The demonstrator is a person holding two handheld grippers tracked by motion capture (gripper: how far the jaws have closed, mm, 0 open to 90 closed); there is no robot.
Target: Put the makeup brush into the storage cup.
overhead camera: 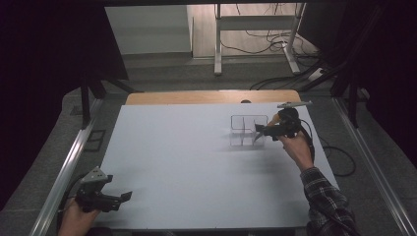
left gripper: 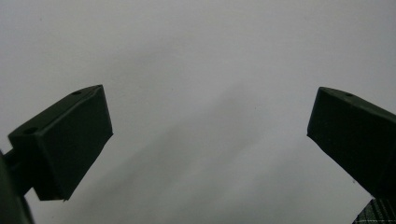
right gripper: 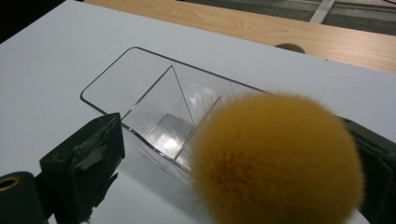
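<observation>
White table (overhead camera: 196, 162); orange pompom (right gripper: 278, 156) hides clear organizer (right gripper: 154, 100) corner, right gripper (right gripper: 233, 154) pad.

White table (overhead camera: 196, 162), clear divided organizer (overhead camera: 248, 130)

The left gripper (overhead camera: 125, 196) is held low at the near left, level, its jaws pointed to the right. In the left gripper view its jaws are seen spread wide apart. The left hand (overhead camera: 76, 216) is wrapped around its body from below. The right gripper (overhead camera: 257, 130) is held farther off at the right, jaws pointed left and spread wide. The right hand (overhead camera: 295, 145) is raised behind it, the forearm clothed in a checked sleeve (overhead camera: 327, 201).
</observation>
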